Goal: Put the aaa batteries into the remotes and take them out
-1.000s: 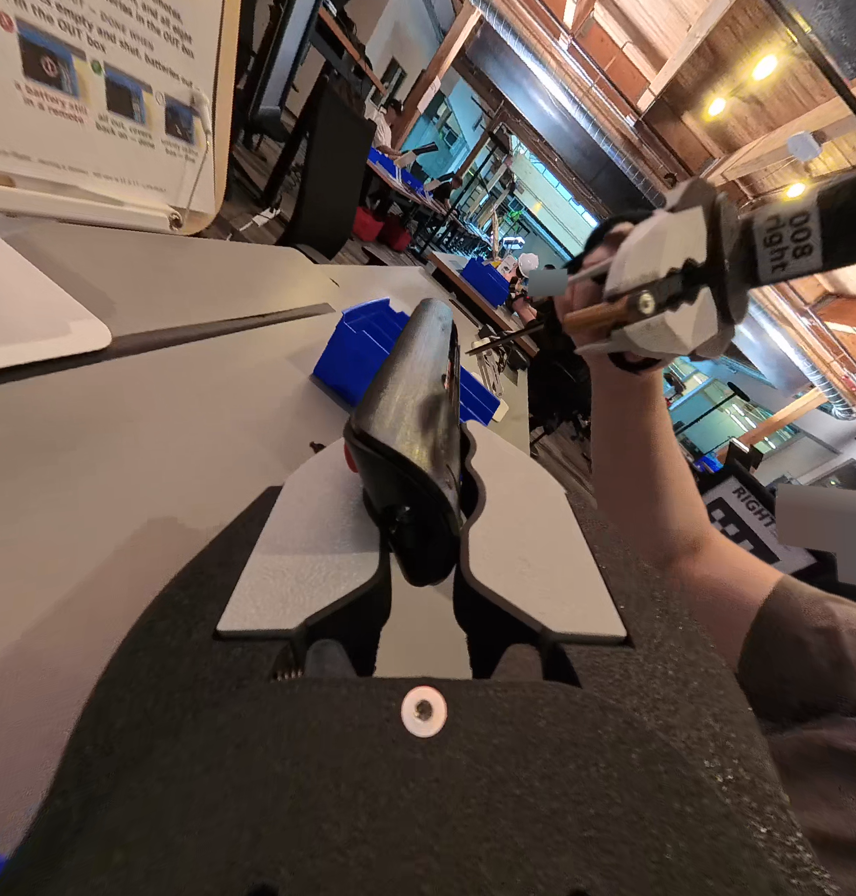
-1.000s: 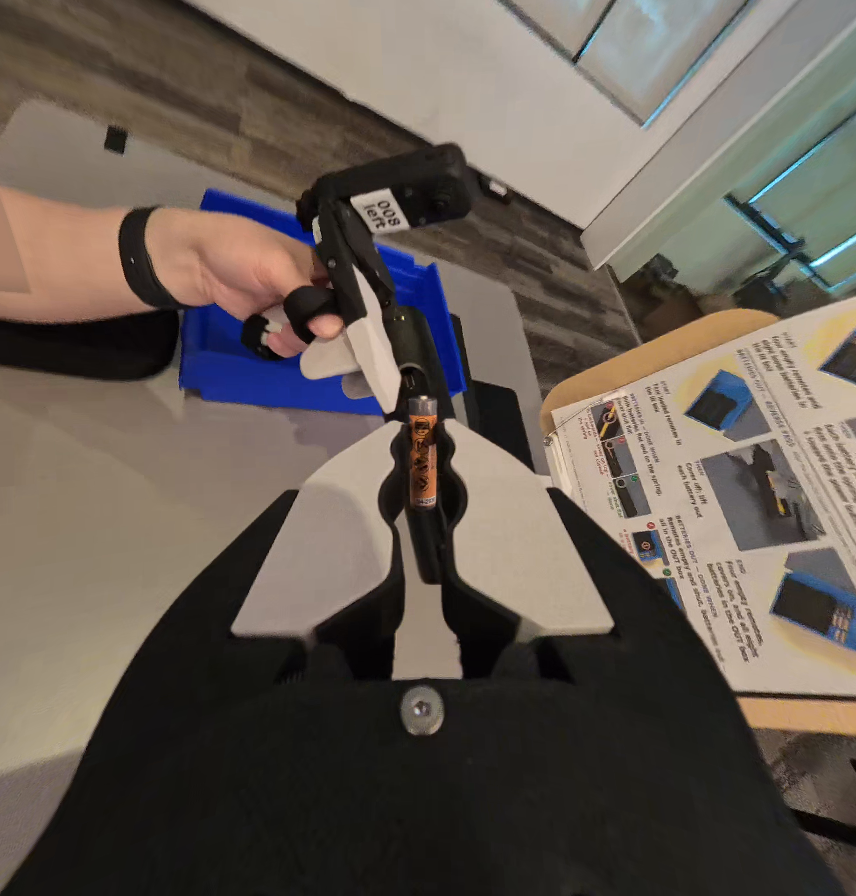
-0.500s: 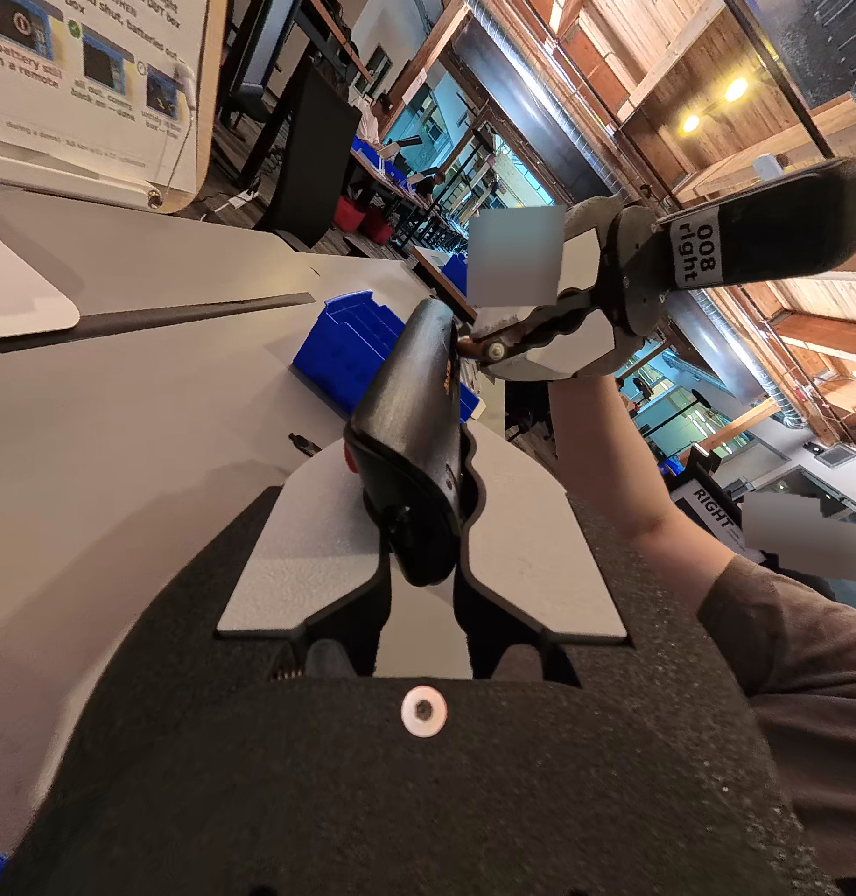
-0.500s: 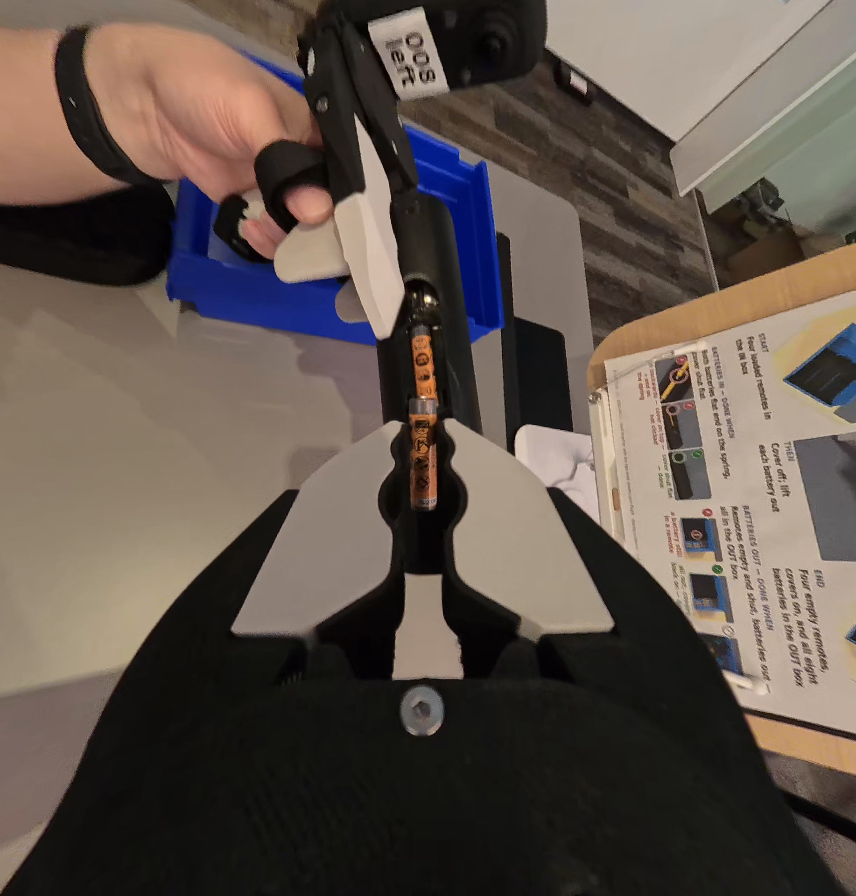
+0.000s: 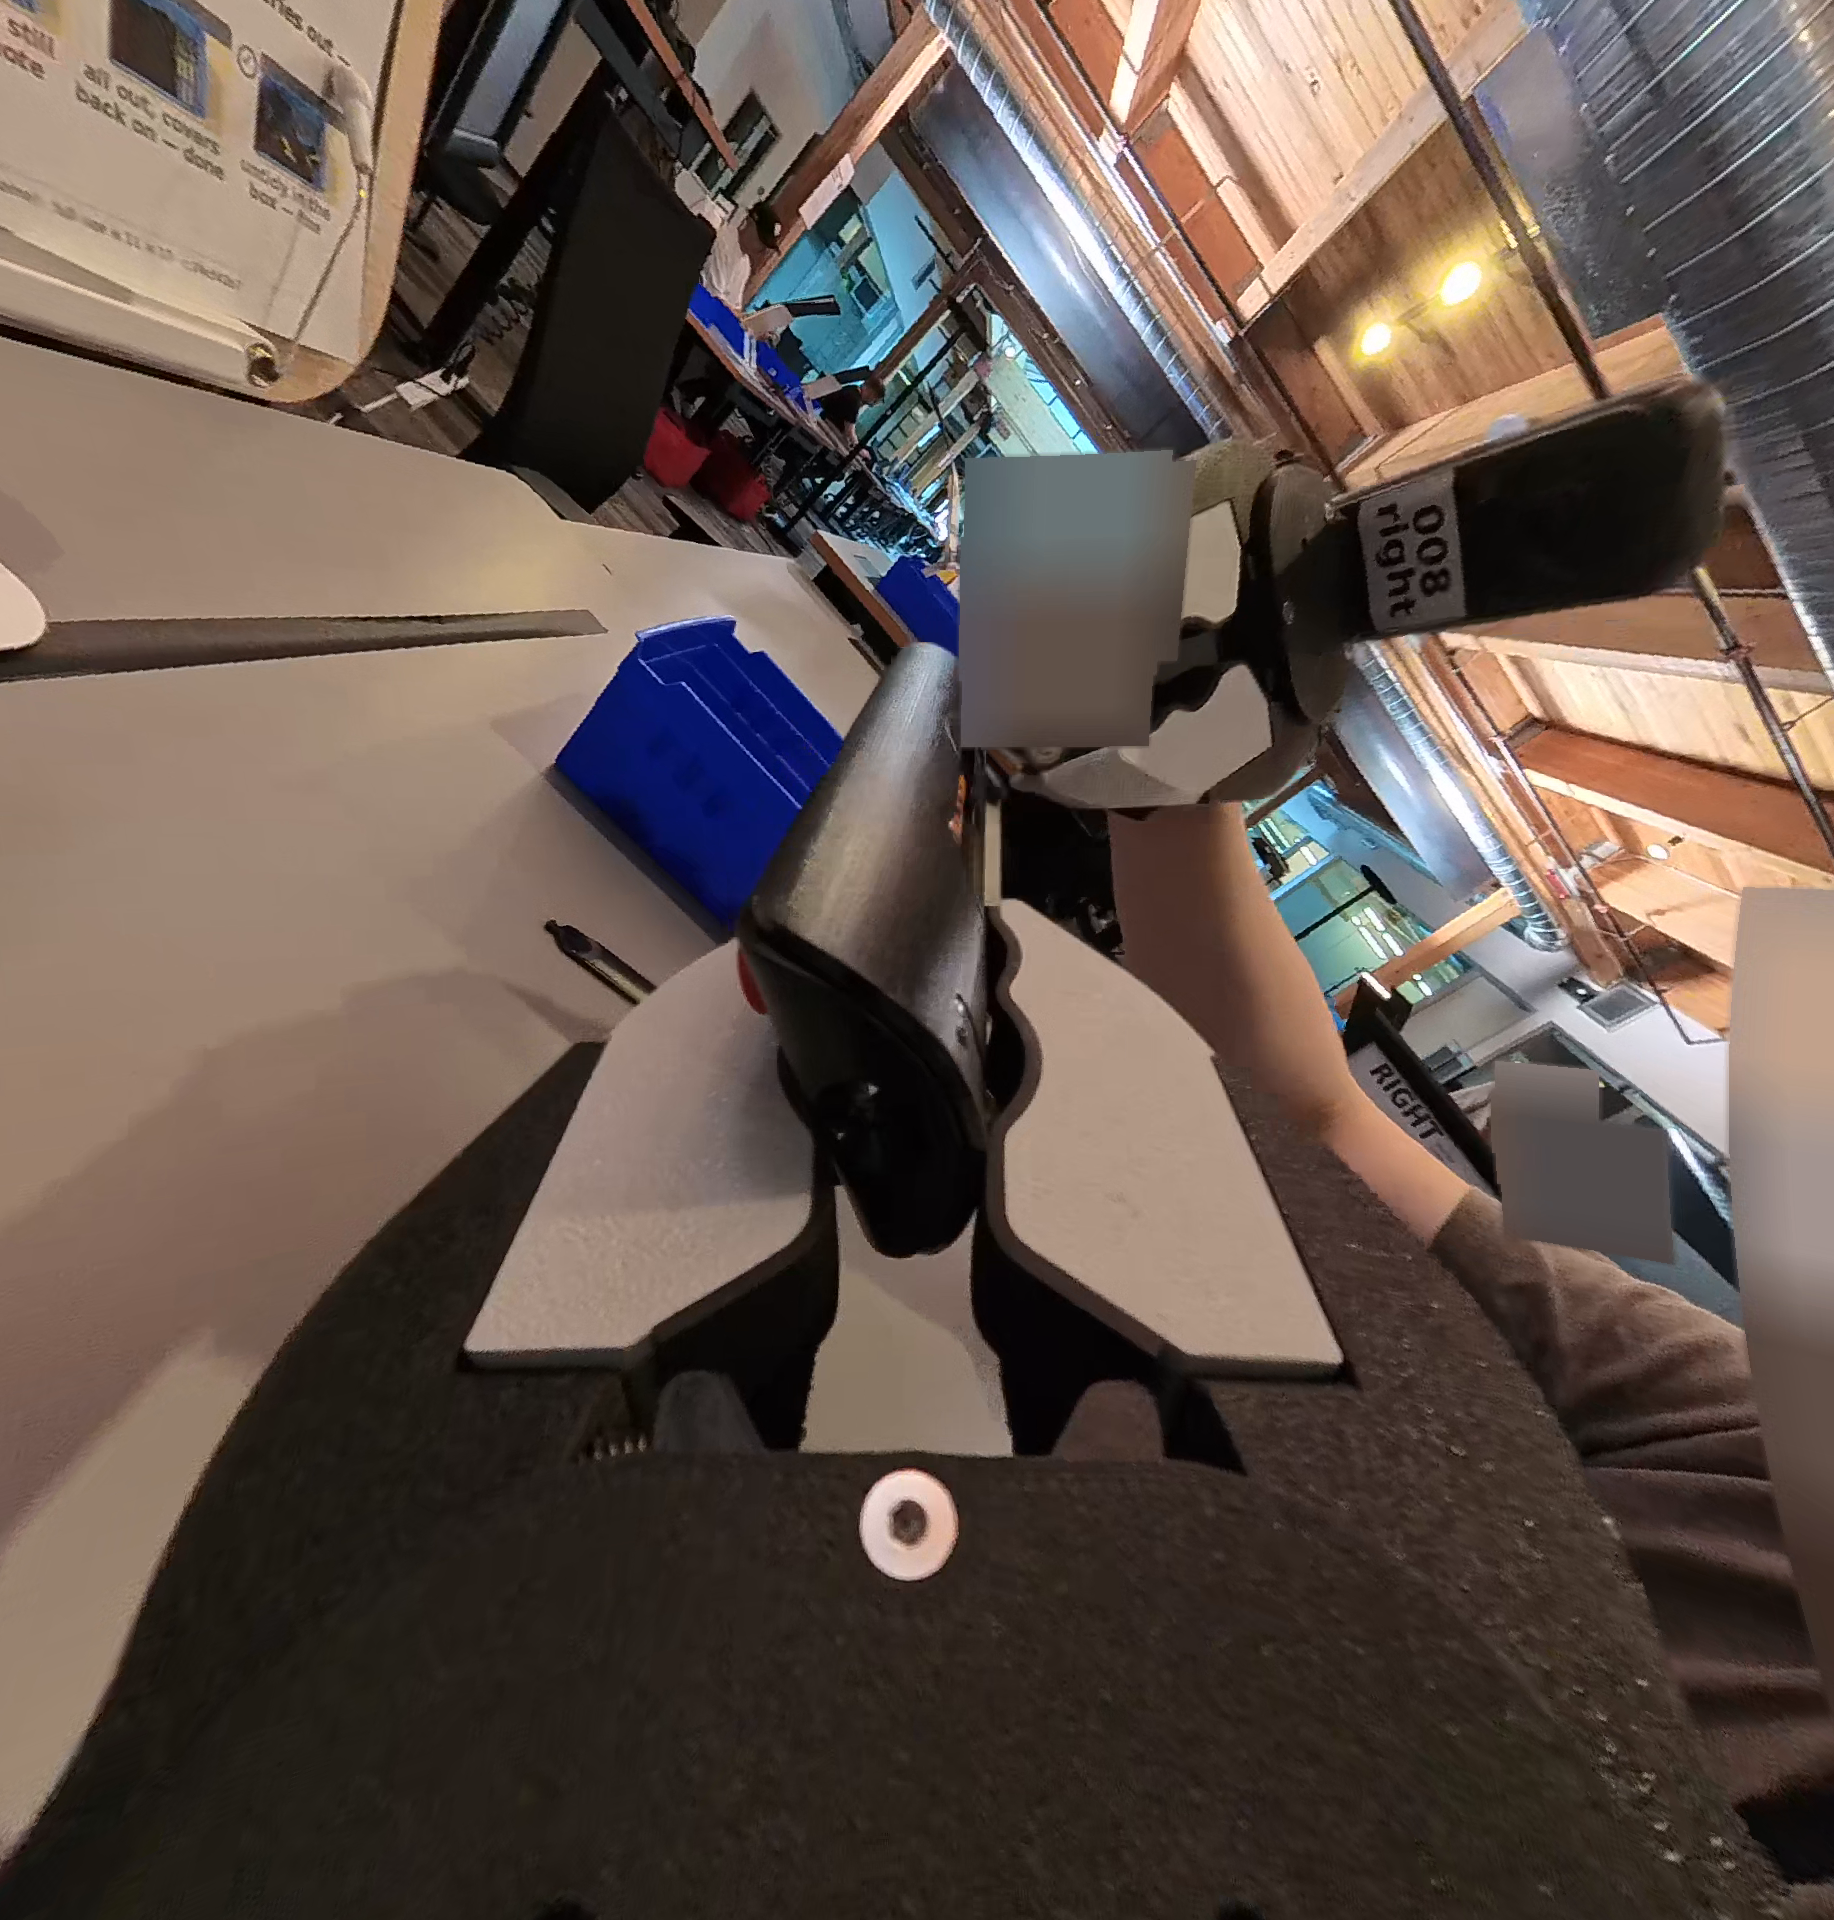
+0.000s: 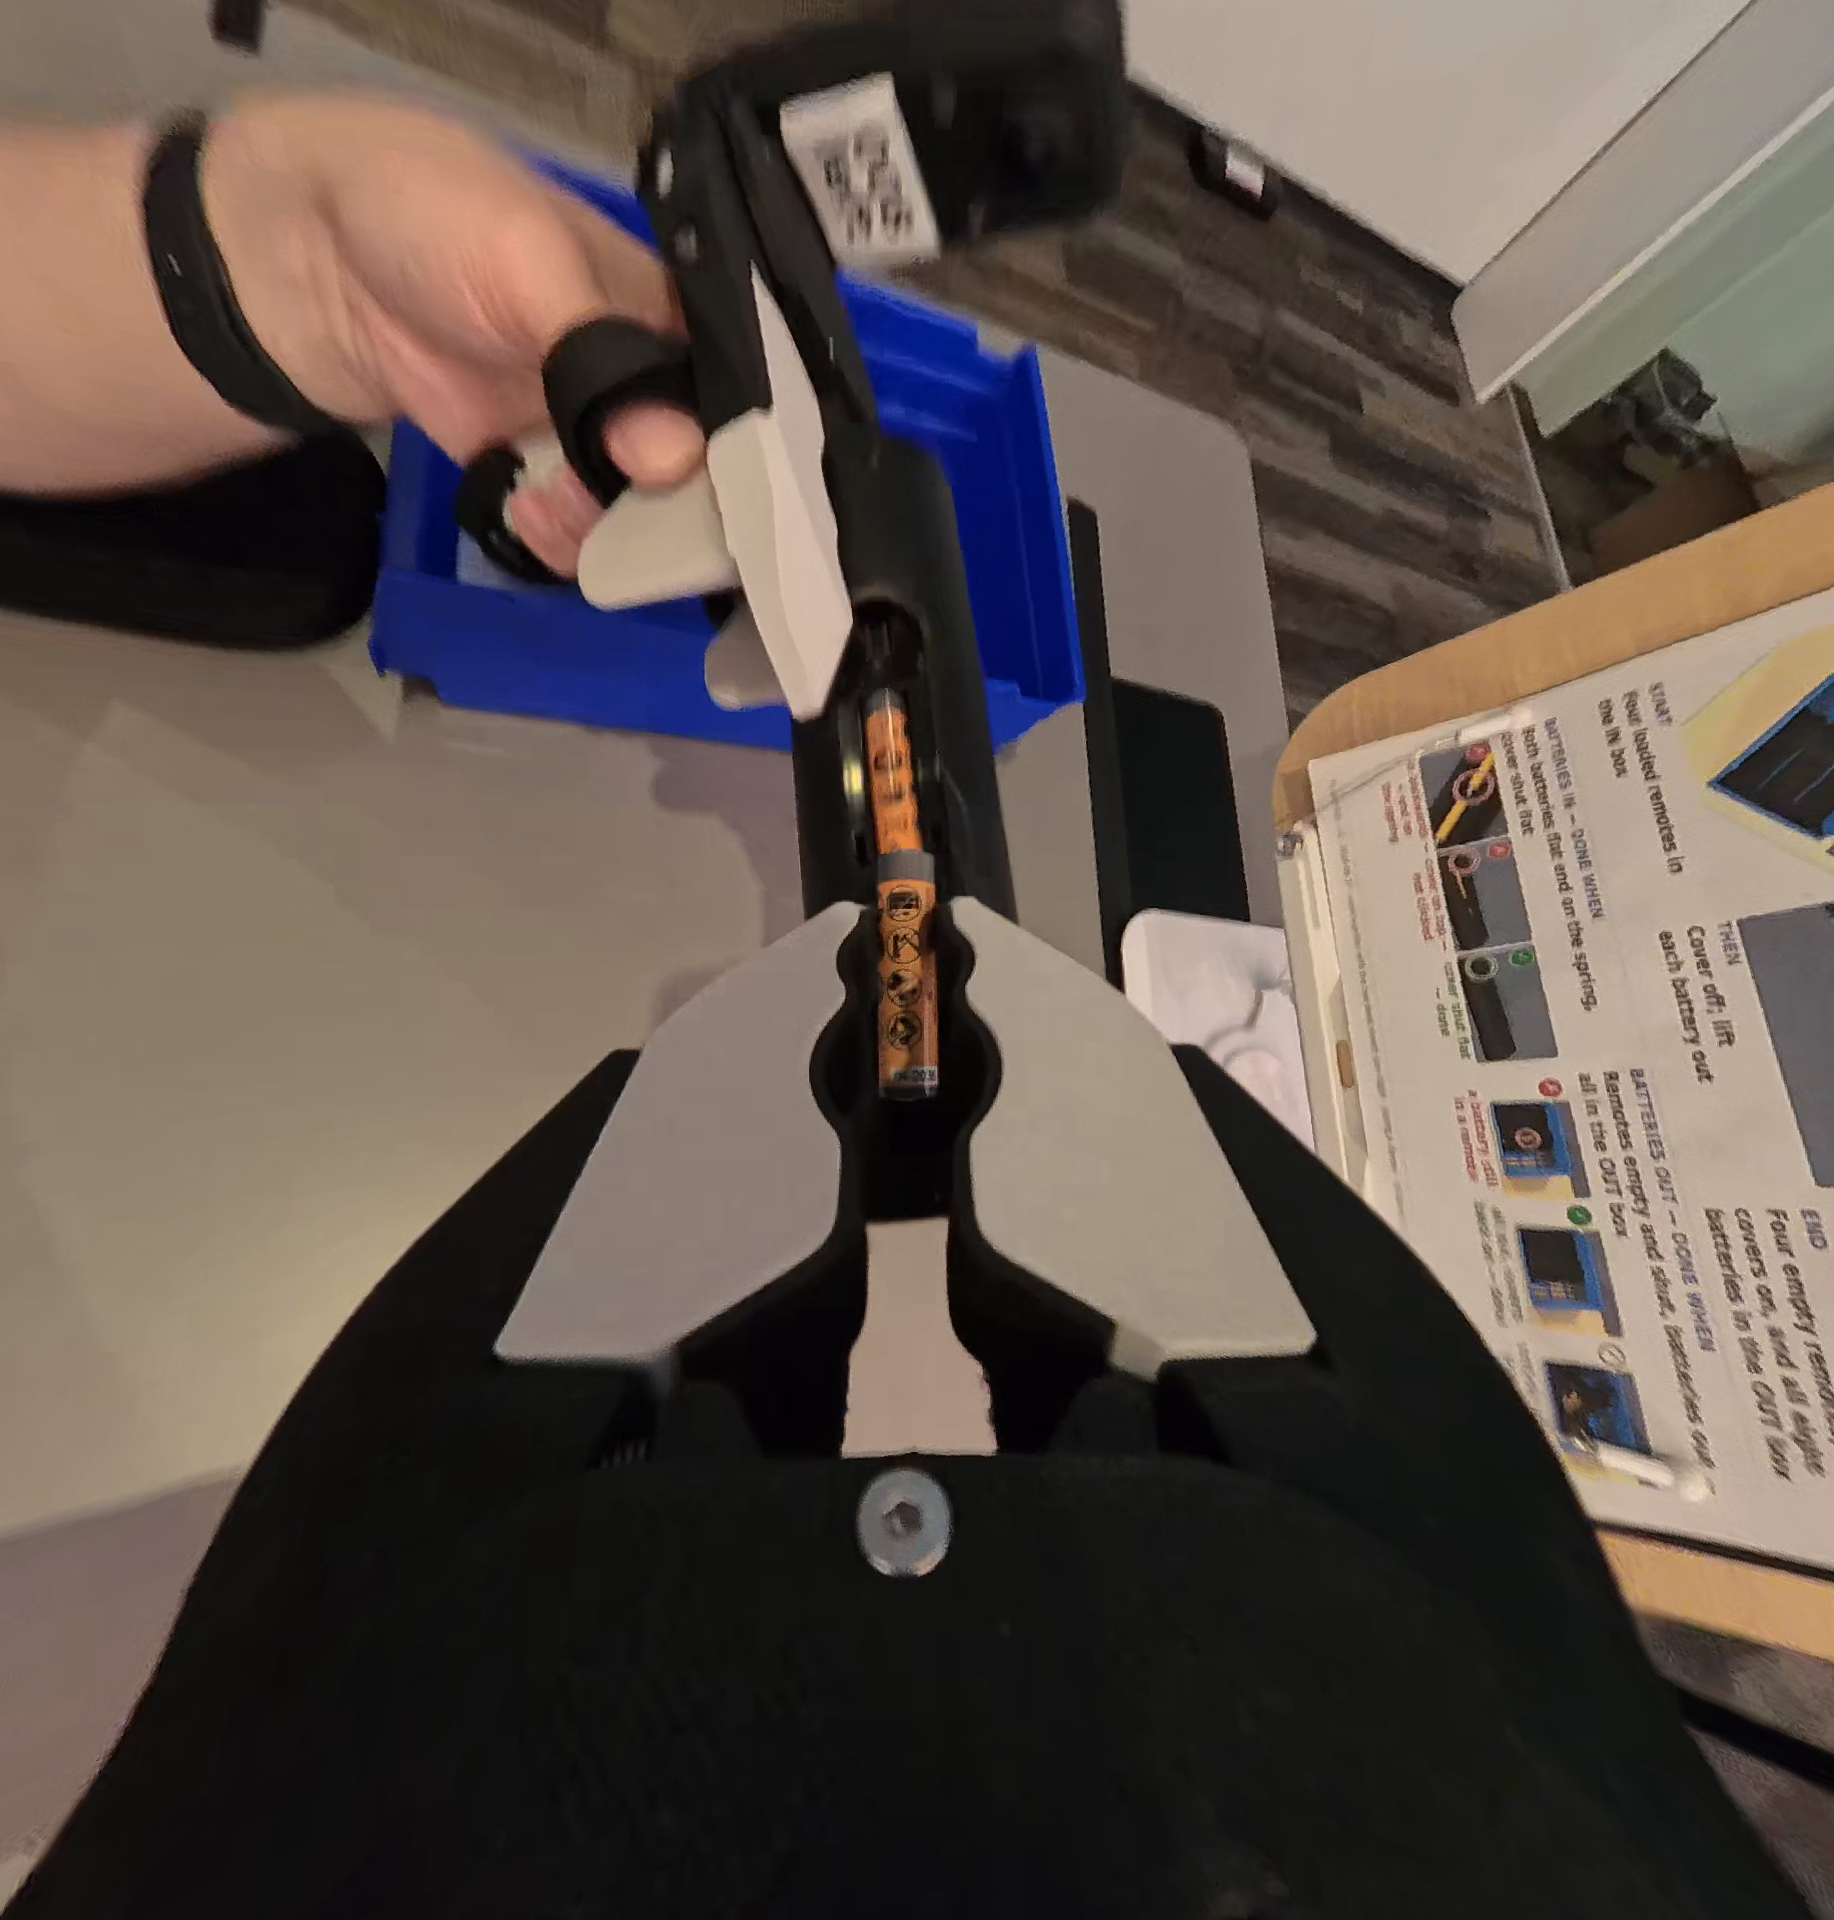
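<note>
My left gripper (image 5: 902,997) is shut on a black remote (image 5: 882,862) and holds it raised above the table, tilted away. In the right wrist view the remote (image 6: 954,831) shows its open battery bay with one orange battery (image 6: 889,774) lying inside. My right gripper (image 6: 905,971) is shut on a second orange AAA battery (image 6: 908,997), its far end at the near end of the bay, in line with the first. In the left wrist view the right gripper (image 5: 1152,748) sits at the remote's far end, partly hidden by a blur patch.
A blue bin (image 5: 700,764) stands on the grey table (image 5: 217,831) behind the remote; it also shows in the right wrist view (image 6: 539,644). A small dark battery (image 5: 596,956) lies on the table. An instruction sheet (image 6: 1619,1039) on a wooden board and a white tray (image 6: 1214,997) lie at the right.
My right gripper has moved in with its battery until the battery's end meets the remote's open bay. My left gripper has kept its hold on the remote, shifting it slightly.
</note>
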`<action>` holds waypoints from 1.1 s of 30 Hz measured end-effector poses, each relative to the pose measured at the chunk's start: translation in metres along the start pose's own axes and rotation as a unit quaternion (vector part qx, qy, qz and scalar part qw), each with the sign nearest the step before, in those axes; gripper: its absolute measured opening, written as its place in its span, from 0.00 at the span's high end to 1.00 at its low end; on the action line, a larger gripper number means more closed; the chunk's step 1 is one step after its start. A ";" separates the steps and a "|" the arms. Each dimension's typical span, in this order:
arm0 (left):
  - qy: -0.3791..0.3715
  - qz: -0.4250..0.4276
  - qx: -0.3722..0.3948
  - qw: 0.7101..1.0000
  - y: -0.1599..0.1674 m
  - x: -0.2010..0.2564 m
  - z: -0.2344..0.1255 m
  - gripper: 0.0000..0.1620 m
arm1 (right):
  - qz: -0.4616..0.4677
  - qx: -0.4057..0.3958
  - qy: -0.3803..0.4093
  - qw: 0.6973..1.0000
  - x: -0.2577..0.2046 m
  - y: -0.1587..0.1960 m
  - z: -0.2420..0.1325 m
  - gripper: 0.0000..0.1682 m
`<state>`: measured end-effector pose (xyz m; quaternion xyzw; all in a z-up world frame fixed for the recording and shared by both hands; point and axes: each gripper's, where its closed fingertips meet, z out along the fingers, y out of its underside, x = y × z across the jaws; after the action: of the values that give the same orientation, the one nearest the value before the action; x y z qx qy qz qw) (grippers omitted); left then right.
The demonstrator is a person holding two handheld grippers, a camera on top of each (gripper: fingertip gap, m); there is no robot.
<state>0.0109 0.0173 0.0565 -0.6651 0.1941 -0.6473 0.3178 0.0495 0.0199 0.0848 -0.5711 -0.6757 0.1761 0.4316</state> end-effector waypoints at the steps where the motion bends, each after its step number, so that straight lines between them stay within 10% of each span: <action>1: 0.007 -0.005 0.000 1.000 0.000 0.001 0.001 0.84 | 0.017 0.027 -0.010 0.999 0.000 -0.007 -0.001 0.93; 33: 0.068 -0.056 -0.007 0.996 0.004 0.004 0.003 0.84 | 0.099 0.004 -0.094 0.991 0.000 0.005 -0.006 0.90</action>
<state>0.0149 0.0119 0.0565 -0.6318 0.1823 -0.7061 0.2627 0.0572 0.0200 0.0843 -0.6142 -0.6526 0.2738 0.3491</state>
